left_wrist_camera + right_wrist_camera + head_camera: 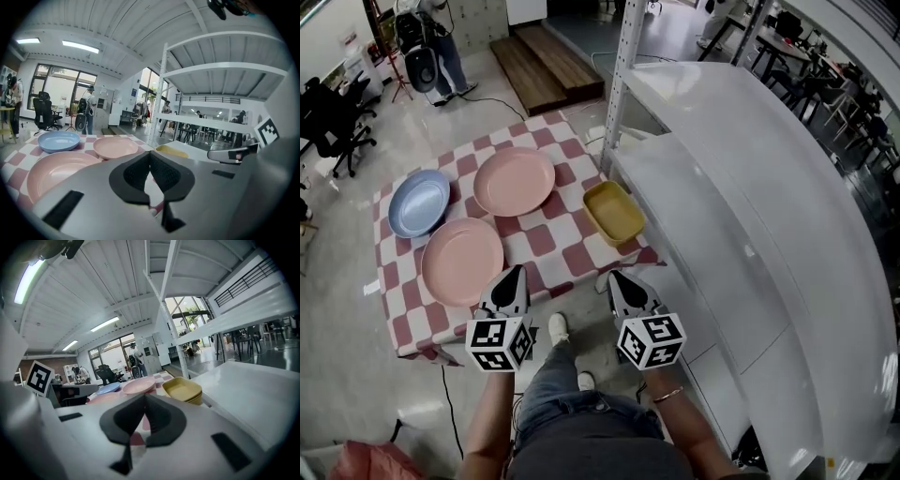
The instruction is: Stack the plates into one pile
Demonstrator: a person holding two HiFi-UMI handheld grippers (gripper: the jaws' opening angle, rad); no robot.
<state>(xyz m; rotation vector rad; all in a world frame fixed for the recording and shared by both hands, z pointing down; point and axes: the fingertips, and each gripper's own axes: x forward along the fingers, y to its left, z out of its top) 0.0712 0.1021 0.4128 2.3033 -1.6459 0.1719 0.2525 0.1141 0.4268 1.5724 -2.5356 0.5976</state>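
Note:
On the red-and-white checked table [542, 242] lie two pink plates, a near one [462, 261] and a far one [514, 181]. A blue plate [418, 202] lies at the far left and a yellow rectangular dish [613, 212] at the right. My left gripper [512, 277] hangs shut and empty over the table's near edge, just right of the near pink plate [56, 171]. My right gripper [620, 279] is shut and empty too, off the table's near right corner, short of the yellow dish [182, 390].
A white curved shelving unit [750, 206] with a metal post [624, 75] stands close on the right of the table. A person [441, 47] stands far back left beside a tripod, near black office chairs [333, 117]. Wooden steps [546, 66] lie beyond the table.

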